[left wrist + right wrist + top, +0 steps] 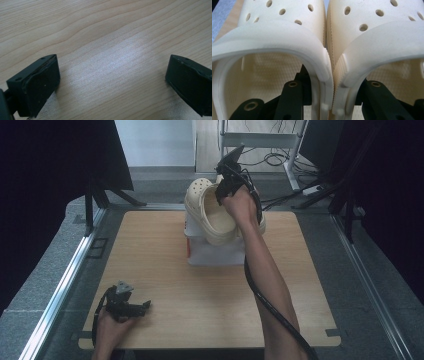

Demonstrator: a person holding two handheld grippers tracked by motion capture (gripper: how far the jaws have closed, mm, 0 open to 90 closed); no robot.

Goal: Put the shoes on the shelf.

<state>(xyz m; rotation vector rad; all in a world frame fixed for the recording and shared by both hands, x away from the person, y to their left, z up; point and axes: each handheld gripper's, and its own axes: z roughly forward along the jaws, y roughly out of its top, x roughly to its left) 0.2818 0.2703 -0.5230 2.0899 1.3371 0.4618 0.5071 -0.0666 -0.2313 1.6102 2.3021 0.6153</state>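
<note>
While the right gripper (226, 190) pinches the two clogs (212, 212) together by their inner walls — one jaw inside each shoe — the pair hangs just above the white box (215, 251), toes away, perhaps not touching it; the left gripper (131, 307) rests wide open, well apart on the table (200, 295).

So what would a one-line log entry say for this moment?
right gripper: shut on pair of cream clogs, held above white box | left gripper: open, resting on wooden table
</note>
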